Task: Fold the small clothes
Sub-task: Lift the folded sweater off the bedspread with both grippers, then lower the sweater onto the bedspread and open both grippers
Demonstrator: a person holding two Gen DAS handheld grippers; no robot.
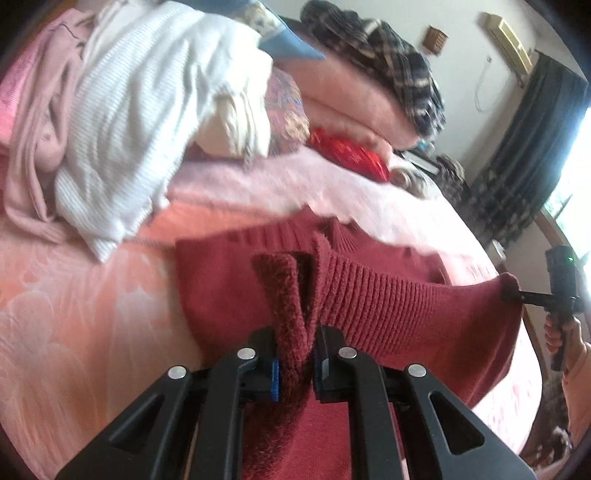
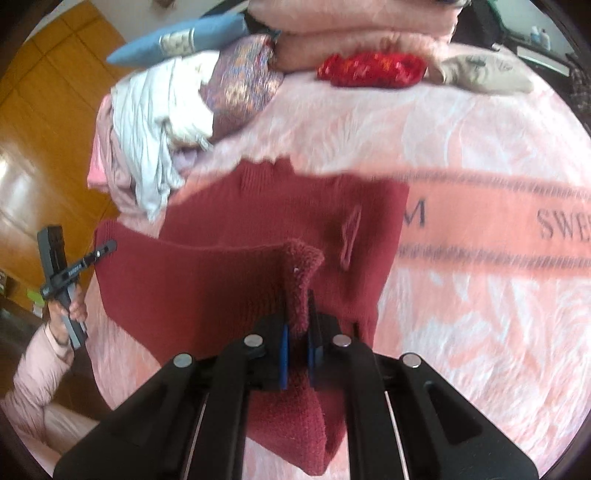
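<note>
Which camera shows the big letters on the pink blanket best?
The right wrist view. The dark letters run across a darker pink band of the blanket, though blurred and cut off at the edge. In the left wrist view only a faint, unreadable bit shows, past the red sweater.

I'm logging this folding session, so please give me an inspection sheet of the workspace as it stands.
Surface: pink blanket covering the bed, lettered band across it.
Job's things: dark red sweater, hem lifted at two corners, rest lying flat.
Clutter: white knit, folded pink blankets, red cushion, blue pillow.
Grippers: left gripper and right gripper each shut on the sweater's hem.
Cables: nothing seen.
Surroundings: wooden wardrobe, dark curtain, window.
</note>
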